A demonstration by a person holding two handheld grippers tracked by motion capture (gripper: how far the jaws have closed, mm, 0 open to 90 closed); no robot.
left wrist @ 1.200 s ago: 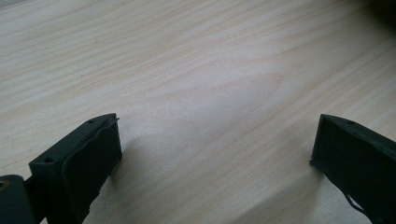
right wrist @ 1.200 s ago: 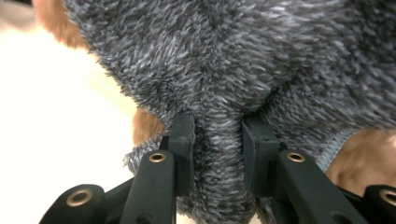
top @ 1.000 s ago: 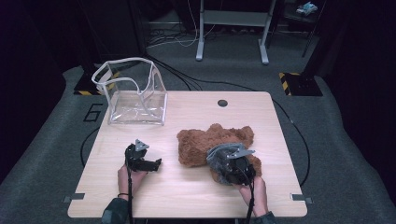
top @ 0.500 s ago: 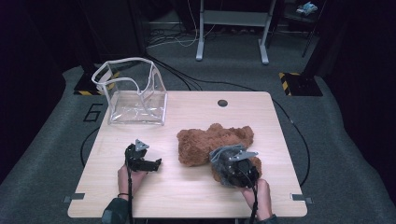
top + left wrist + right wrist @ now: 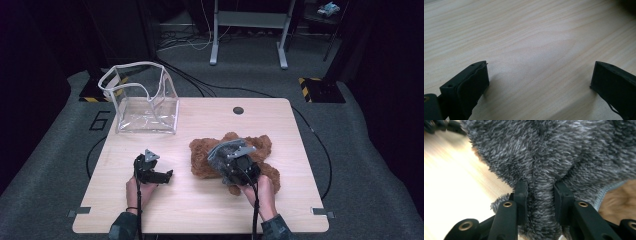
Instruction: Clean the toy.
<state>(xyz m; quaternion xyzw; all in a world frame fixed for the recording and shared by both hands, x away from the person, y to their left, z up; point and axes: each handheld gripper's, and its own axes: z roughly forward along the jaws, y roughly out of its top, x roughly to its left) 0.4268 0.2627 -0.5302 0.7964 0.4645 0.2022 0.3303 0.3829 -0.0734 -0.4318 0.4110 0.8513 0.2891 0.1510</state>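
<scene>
Over the brown fleece (image 5: 260, 146), right claw (image 5: 541, 195) pinching grey fleece (image 5: 554, 152) — left claw (image 5: 539, 82) wide apart, empty.

Lab or studio, dark carpet (floor cables (image 5: 190, 42)), hazard-taped equipment bases (image 5: 320, 90)

Heathered grey fleece cloth (image 5: 554, 152), rust-brown fuzzy cloth (image 5: 252, 145), pale woodgrain table (image 5: 529, 37), black fingers (image 5: 521, 195)

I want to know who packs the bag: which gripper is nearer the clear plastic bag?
Left. The left gripper sits open on the table below the clear plastic bag; the right gripper, farther right, pinches the grey fuzzy cloth over the brown one.
</scene>
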